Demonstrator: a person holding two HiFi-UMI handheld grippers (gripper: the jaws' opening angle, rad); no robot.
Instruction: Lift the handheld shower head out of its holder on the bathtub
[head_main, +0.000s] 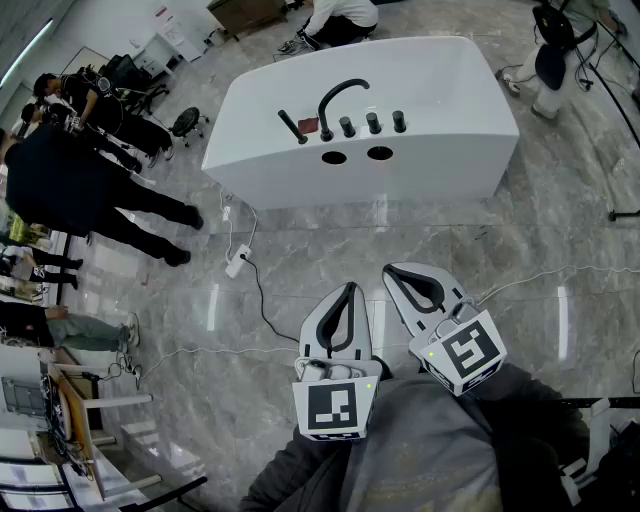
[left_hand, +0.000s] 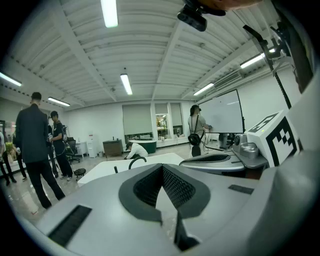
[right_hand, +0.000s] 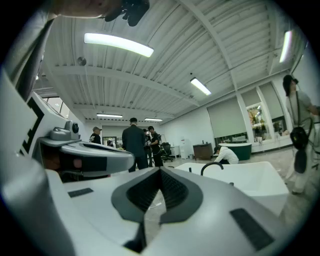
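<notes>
The white bathtub (head_main: 450, 120) stands on the marble floor well ahead of me. On its near deck the black handheld shower head (head_main: 292, 126) sits upright in its holder, left of the curved black faucet (head_main: 338, 100) and three knobs (head_main: 373, 122). My left gripper (head_main: 349, 290) and right gripper (head_main: 395, 272) hover side by side low in the head view, far short of the tub, both shut with nothing between the jaws. The left gripper view shows its closed jaws (left_hand: 162, 167) and the distant faucet (left_hand: 136, 161). The right gripper view shows its closed jaws (right_hand: 160, 171), the shower head (right_hand: 190, 169) and tub (right_hand: 250, 180).
A power strip (head_main: 238, 262) with cables lies on the floor between me and the tub. Several people (head_main: 90, 190) stand at the left, one crouches behind the tub (head_main: 335, 20), another stands at the far right (head_main: 550, 60). A stool (head_main: 186, 122) sits left of the tub.
</notes>
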